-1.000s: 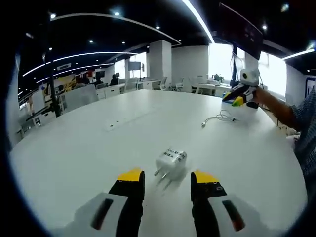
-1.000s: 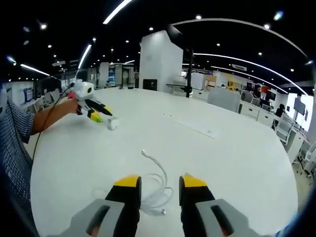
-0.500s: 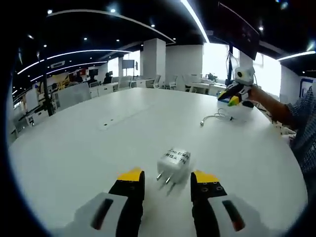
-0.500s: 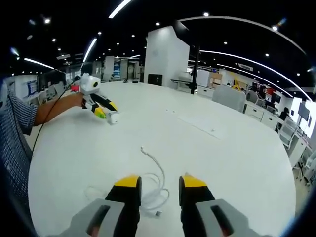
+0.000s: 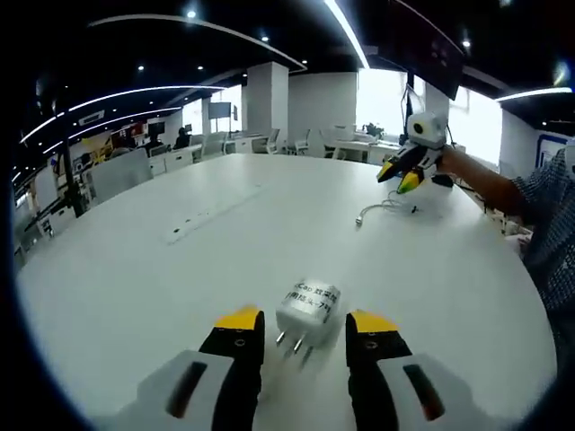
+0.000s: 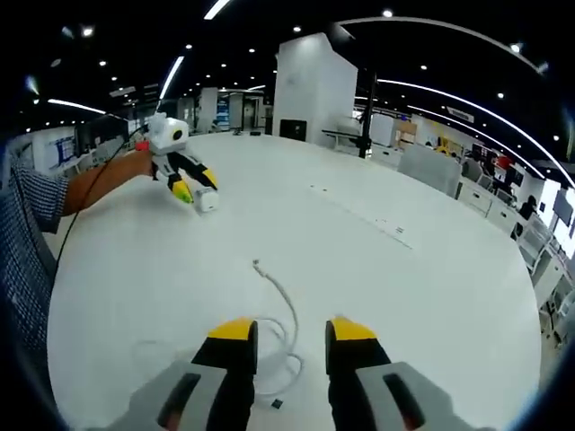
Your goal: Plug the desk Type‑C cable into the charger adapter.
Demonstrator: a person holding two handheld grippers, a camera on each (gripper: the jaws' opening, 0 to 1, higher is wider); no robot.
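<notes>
A white charger adapter (image 5: pixel 308 308) lies on the white table (image 5: pixel 162 296) with its prongs toward the camera. It sits between the tips of my open left gripper (image 5: pixel 304 328), clear of both jaws. The white Type-C cable (image 6: pixel 280 316) lies coiled on the table, one end (image 6: pixel 256 264) stretching away. Its loop runs between and under the jaws of my open right gripper (image 6: pixel 290 332). In the left gripper view the cable (image 5: pixel 382 208) shows far off below the right gripper (image 5: pixel 406 166). In the right gripper view the left gripper (image 6: pixel 184 175) hovers at the adapter (image 6: pixel 206 200).
A flush socket panel (image 5: pixel 211 220) is set into the middle of the table (image 6: pixel 431 296). The person's arm (image 6: pixel 99 184) reaches in from the left. Desks, chairs and a white column (image 6: pixel 310 94) stand beyond the far edge.
My left gripper has closed in on the adapter, which now sits between its tips. My right gripper has come lower over the cable coil. Neither jaw gap has changed.
</notes>
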